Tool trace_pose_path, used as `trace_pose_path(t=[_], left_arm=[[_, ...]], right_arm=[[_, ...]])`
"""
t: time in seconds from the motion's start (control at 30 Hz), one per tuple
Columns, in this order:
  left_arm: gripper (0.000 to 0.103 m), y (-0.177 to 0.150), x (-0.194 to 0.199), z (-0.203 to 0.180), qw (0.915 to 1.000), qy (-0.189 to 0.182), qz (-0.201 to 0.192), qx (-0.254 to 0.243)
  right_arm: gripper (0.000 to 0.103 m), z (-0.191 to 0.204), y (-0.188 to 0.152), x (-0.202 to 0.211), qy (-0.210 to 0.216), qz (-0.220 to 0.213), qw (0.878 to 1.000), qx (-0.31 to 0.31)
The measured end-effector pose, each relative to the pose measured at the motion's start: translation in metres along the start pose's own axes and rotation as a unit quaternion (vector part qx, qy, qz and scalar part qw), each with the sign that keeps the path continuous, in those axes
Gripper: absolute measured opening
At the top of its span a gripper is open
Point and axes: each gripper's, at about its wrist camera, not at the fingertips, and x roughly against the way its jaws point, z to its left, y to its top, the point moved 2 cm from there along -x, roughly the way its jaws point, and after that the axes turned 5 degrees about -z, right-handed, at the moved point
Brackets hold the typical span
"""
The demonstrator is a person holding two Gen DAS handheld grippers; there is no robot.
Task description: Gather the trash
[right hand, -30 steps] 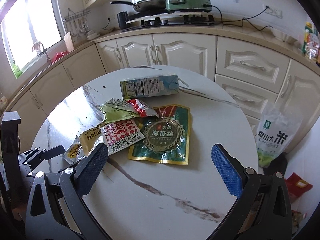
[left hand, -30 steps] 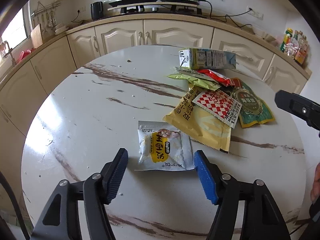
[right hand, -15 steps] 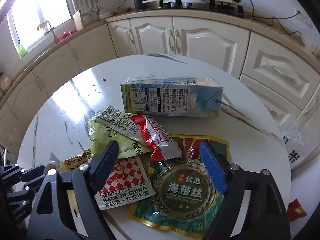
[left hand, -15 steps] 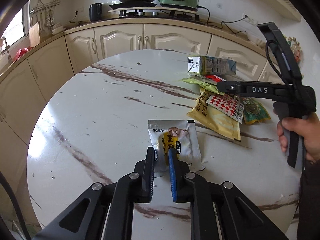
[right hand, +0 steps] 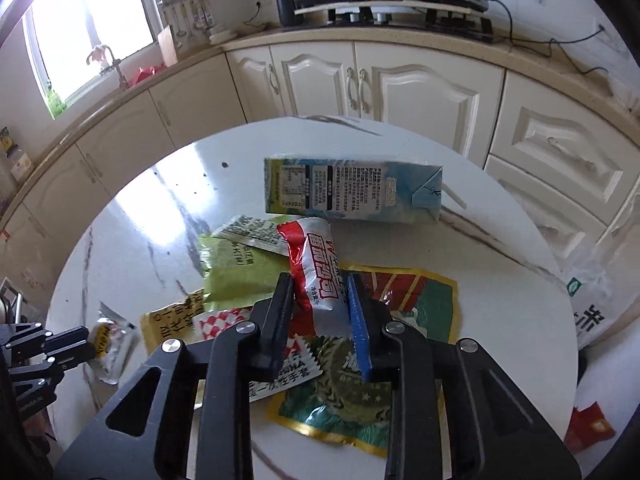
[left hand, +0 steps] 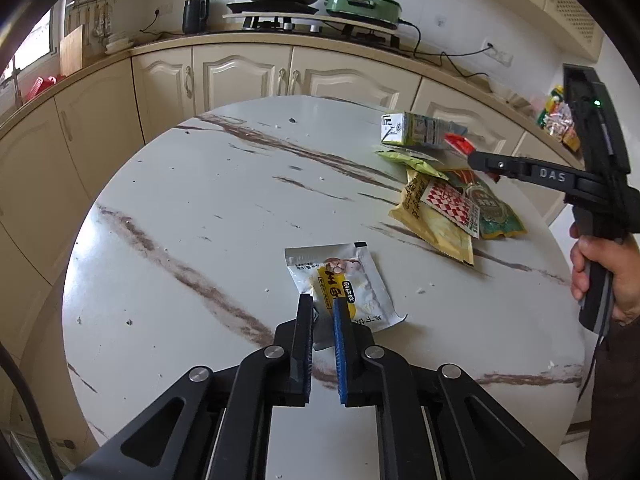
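My left gripper (left hand: 322, 304) is shut on the near edge of a white and yellow snack packet (left hand: 340, 280) lying on the round marble table (left hand: 200, 220). My right gripper (right hand: 320, 284) is shut on a red and white wrapper (right hand: 316, 264) and holds it lifted above the pile. The pile holds a green packet (right hand: 236, 268), a yellow packet (left hand: 436, 228), a red-checked packet (left hand: 452, 204) and a green and gold pouch (right hand: 420, 312). A milk carton (right hand: 352, 196) lies on its side behind them.
Cream kitchen cabinets (left hand: 240, 76) curve behind the table, with a stove, a pan and a green cooker (left hand: 362, 0) on the counter. A white rice bag (right hand: 596, 292) stands on the floor at the table's right. The right gripper's body (left hand: 592, 184) hangs over the table's right edge.
Both grippers have closed. The left one shut on the white and yellow packet. The right one moved in over the pile, shut on the red and white wrapper and lifted it.
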Motion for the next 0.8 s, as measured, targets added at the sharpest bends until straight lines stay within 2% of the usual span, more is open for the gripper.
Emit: trace_pose_path(t=[0.1,0.17,0.27,0.33,0.47,0.6,0.63,0.73,0.8], left_arm=[[0.003,-0.006,0.010,0.002,1.0000,-0.004,-0.001,0.003],[0.003,-0.010,0.018,0.002,0.9999,-0.010,0.000,0.002],[0.006,-0.015,0.031,0.002,1.0000,0.002,-0.007,0.007],[0.013,-0.019,0.039,0.005,0.9999,0.010,-0.006,0.012],[0.046,-0.025,0.060,0.017,0.9988,0.038,-0.017,0.024],[0.052,-0.032,0.083,0.040,0.9969,0.058,-0.028,0.046],[0.056,-0.035,0.087,0.049,0.9959,0.061,-0.029,0.059],[0.057,-0.043,0.100,0.071,0.9935,0.069,-0.026,0.087],[0.057,-0.047,0.109,0.086,0.9923,0.074,-0.028,0.096]], right_arm=[[0.026,0.015,-0.003,0.028,0.026,-0.024,0.999,-0.002],[0.026,0.029,-0.009,0.037,0.041,-0.022,0.999,0.004],[0.026,0.057,-0.022,0.047,0.067,-0.016,0.997,0.023],[0.026,0.085,-0.033,0.046,0.072,-0.003,0.996,0.057],[0.026,0.132,-0.053,0.028,0.032,0.031,0.989,0.140],[0.026,0.164,-0.066,0.011,0.009,0.057,0.978,0.200],[0.026,0.173,-0.068,0.008,0.015,0.063,0.976,0.210],[0.026,0.196,-0.071,-0.010,0.014,0.082,0.967,0.241],[0.025,0.211,-0.071,-0.017,0.040,0.091,0.963,0.249]])
